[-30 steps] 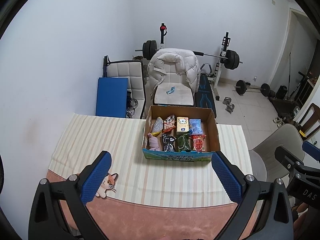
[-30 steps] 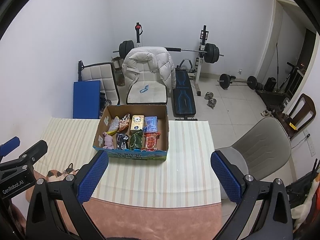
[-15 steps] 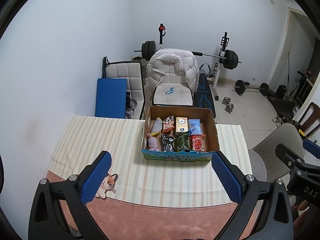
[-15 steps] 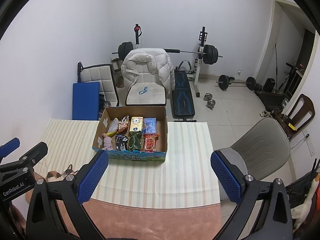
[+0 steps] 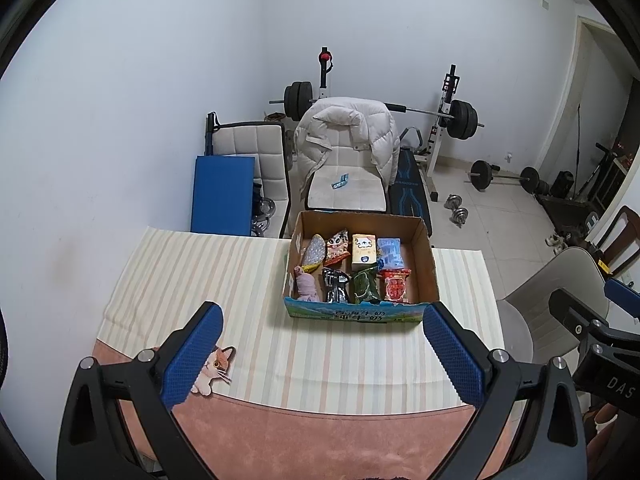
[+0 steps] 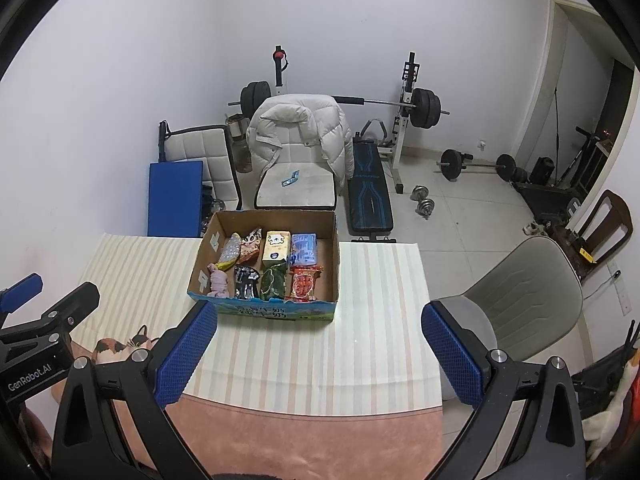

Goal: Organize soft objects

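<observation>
An open cardboard box [image 5: 424,240] [image 6: 335,248] stands on the striped tablecloth [image 5: 208,272] [image 6: 376,320]. Several soft packets lie in two rows inside, among them a pink cloth bundle [image 5: 305,285] [image 6: 218,282], a green packet [image 5: 364,285] [image 6: 274,280] and a red packet [image 5: 395,285] [image 6: 304,282]. My left gripper [image 5: 322,356] is open and empty, held above the table's near part, short of the box. My right gripper [image 6: 318,354] is open and empty too, near the box's front right.
A cat picture [image 5: 214,364] [image 6: 124,346] lies at the cloth's near left edge. A grey chair [image 6: 520,300] stands right of the table. Behind the table are a chair with a white jacket [image 5: 344,136], a blue mat [image 5: 222,192] and a barbell bench [image 6: 370,196].
Both grippers have drifted slightly back and up, so the box sits a little farther off. The jaws stay open and nothing in the box has moved.
</observation>
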{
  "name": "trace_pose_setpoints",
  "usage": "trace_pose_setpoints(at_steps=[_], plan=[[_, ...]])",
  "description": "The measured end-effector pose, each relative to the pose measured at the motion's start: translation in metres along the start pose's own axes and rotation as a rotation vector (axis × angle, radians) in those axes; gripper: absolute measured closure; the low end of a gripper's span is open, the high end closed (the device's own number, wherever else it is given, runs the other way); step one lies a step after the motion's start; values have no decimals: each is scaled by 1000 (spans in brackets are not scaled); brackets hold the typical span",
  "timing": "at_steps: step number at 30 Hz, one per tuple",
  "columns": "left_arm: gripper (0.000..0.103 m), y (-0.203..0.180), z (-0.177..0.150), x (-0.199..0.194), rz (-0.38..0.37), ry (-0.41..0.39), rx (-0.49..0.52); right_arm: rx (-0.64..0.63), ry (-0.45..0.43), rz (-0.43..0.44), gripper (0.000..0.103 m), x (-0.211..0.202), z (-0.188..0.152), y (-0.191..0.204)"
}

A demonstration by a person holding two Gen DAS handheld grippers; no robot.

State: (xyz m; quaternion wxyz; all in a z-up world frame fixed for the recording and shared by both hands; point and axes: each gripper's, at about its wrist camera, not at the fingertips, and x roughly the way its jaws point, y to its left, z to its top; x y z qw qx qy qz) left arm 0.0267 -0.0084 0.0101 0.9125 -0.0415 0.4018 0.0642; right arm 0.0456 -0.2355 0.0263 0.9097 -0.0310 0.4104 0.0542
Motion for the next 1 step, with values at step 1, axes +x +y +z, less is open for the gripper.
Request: trace_pose_setpoints(at_steps=[1], plan=[[0,0,0,0,-1,1,0,-2,-2,-1,0,0,1,0]])
